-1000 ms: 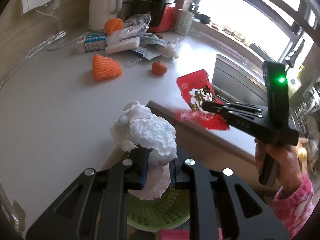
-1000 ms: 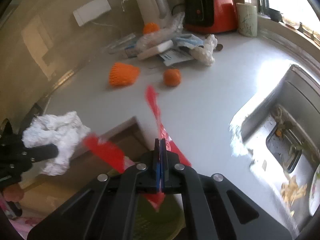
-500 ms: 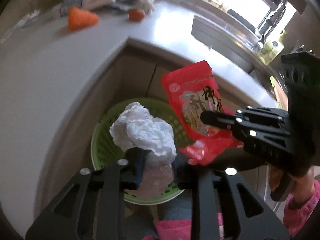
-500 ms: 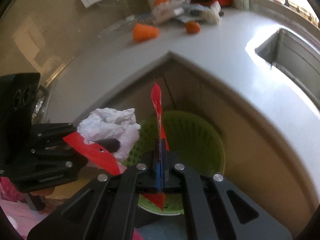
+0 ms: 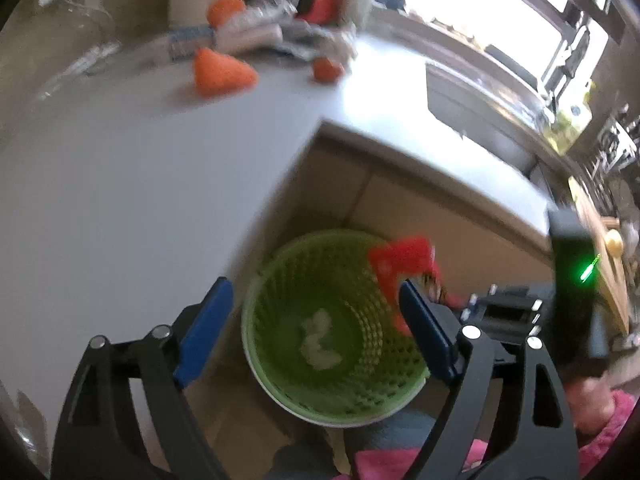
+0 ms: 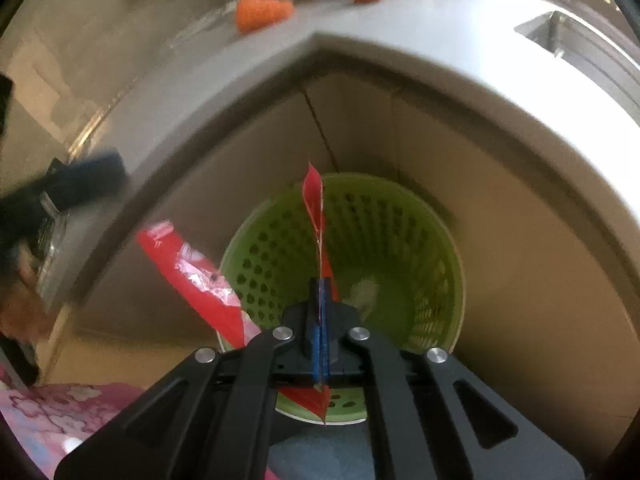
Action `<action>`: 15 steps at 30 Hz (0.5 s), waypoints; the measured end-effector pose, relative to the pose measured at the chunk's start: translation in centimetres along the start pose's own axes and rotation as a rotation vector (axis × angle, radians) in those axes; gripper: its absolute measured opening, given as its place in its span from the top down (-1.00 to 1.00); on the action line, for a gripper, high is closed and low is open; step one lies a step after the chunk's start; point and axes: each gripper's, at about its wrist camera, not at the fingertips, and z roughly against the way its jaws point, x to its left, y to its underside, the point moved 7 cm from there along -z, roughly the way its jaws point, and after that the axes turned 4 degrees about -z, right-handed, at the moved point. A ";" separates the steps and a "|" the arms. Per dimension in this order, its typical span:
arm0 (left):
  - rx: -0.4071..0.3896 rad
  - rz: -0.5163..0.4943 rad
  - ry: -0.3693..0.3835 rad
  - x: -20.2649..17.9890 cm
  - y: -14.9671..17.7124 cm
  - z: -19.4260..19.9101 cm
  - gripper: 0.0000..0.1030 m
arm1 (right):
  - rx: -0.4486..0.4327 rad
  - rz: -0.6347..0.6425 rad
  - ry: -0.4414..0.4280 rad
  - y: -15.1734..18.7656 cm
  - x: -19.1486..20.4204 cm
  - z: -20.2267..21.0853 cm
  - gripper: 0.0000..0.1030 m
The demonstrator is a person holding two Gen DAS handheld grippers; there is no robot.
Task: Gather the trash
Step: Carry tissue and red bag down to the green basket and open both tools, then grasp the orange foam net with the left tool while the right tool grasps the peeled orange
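Note:
A green perforated waste basket (image 5: 280,272) stands on the floor below the counter corner; it also shows in the right wrist view (image 6: 400,216). A crumpled white tissue (image 5: 318,340) lies at its bottom. My left gripper (image 5: 316,320) is open and empty above the basket. My right gripper (image 6: 320,300) is shut on a red snack wrapper (image 6: 314,196) and holds it over the basket's rim; the wrapper (image 5: 400,260) shows in the left wrist view too.
The white countertop (image 5: 120,180) carries an orange foam net (image 5: 220,72), a small orange fruit (image 5: 326,70), and a heap of packaging (image 5: 260,28) near the back wall. A steel sink (image 5: 472,108) lies to the right. Beige cabinet doors (image 6: 500,240) stand behind the basket.
My left gripper opened and the white tissue dropped into the basket. Both grippers have come down over the basket. The right gripper still grips the red wrapper.

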 end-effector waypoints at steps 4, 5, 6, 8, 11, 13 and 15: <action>-0.059 0.012 -0.050 1.7 -2.5 1.2 -0.74 | 0.037 0.017 0.012 0.3 0.1 -0.8 -0.22; -0.073 0.022 -0.070 2.2 -3.3 1.3 -0.76 | 0.031 0.028 0.025 0.1 0.1 -0.7 -0.36; -0.079 0.030 -0.078 2.7 -3.8 1.4 -0.77 | 0.029 0.042 0.024 -0.3 0.3 -0.5 -0.41; -0.086 0.054 -0.091 3.3 -4.8 1.1 -0.80 | 0.025 0.055 0.010 -1.1 0.6 -0.1 -0.55; -0.094 0.099 -0.114 4.3 -6.5 0.4 -0.85 | -0.001 0.079 -0.005 -3.6 1.0 1.2 -0.73; -0.103 0.117 -0.130 4.9 -7.8 -0.2 -0.85 | -0.033 0.092 -0.011 -5.3 0.9 2.4 -0.87; -0.109 0.129 -0.162 5.7 -9.5 -0.9 -0.85 | -0.086 0.127 -0.010 -7.9 1.1 3.7 -0.95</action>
